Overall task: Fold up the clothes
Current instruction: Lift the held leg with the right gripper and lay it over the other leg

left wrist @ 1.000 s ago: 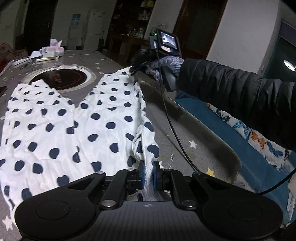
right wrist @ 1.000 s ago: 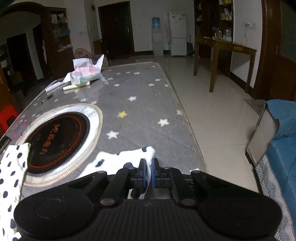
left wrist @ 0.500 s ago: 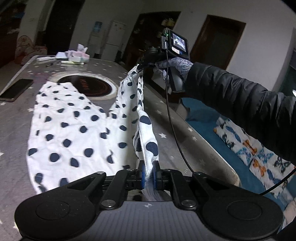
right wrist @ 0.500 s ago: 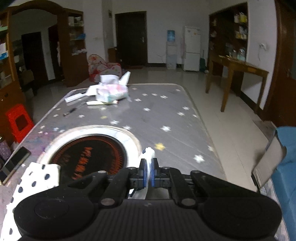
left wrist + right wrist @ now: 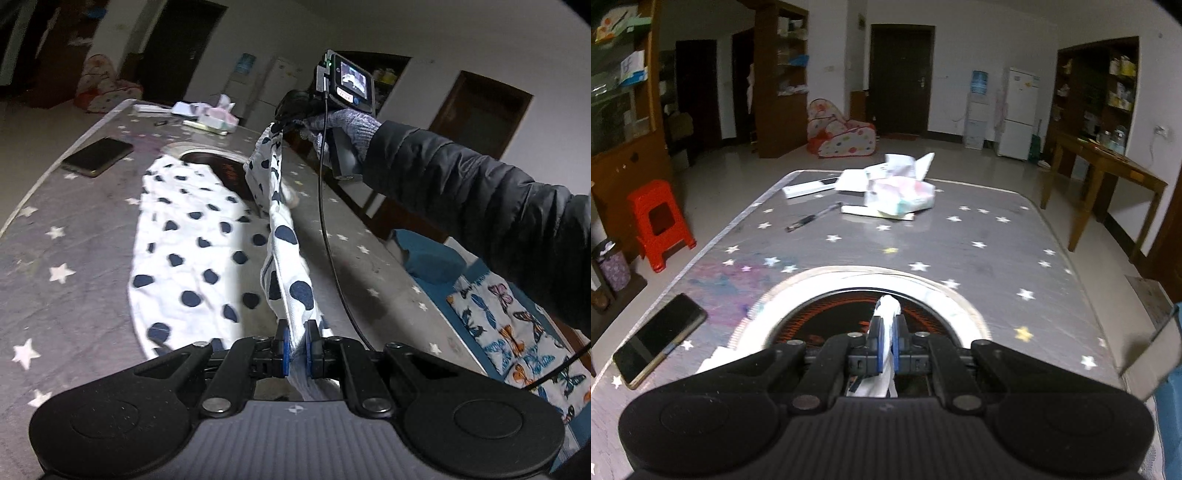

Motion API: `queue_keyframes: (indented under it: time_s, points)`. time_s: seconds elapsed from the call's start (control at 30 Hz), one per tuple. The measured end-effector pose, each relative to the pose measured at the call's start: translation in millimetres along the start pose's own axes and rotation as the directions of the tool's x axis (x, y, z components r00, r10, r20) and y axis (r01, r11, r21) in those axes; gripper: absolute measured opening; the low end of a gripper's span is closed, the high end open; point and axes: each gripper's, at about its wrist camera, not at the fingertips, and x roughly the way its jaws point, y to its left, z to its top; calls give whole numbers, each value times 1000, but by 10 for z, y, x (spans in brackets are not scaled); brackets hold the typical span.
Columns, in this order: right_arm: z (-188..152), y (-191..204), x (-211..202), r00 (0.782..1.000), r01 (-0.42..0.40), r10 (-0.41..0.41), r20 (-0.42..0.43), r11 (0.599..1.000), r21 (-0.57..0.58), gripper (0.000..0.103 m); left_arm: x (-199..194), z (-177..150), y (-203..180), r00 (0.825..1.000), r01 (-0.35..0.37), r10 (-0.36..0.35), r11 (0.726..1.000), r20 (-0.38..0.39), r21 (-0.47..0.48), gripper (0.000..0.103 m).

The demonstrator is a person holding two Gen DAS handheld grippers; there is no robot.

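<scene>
Left gripper (image 5: 296, 345) jaws clamped on polka-dot garment (image 5: 192, 254) edge, lower centre. Right gripper (image 5: 886, 341) jaws clamped on the other end, upper centre of left view. Edge taut between; rest lies on star-print table (image 5: 74, 295). Phone (image 5: 659, 339) lower left.

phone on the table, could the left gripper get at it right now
Probably not as things stand. The left gripper has its fingers shut on the polka-dot garment, whose edge is stretched up to the right gripper. The phone lies uncovered beyond the cloth, so the path is open once the cloth is let go.
</scene>
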Motion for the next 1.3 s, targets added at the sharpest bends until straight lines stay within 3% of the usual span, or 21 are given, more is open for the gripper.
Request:
queue_keyframes:
  time_s: [0.3,1.3]
  points:
    - [51,407,159,999,-34,33,-8,999,-42,4,-76,-55,176,999,-50,50,997,-9,-54,9]
    - [-2,945,379,995,-95,92,-38,992,-86,4,-273,-132,290,996,-88,88,989,0,-118,9]
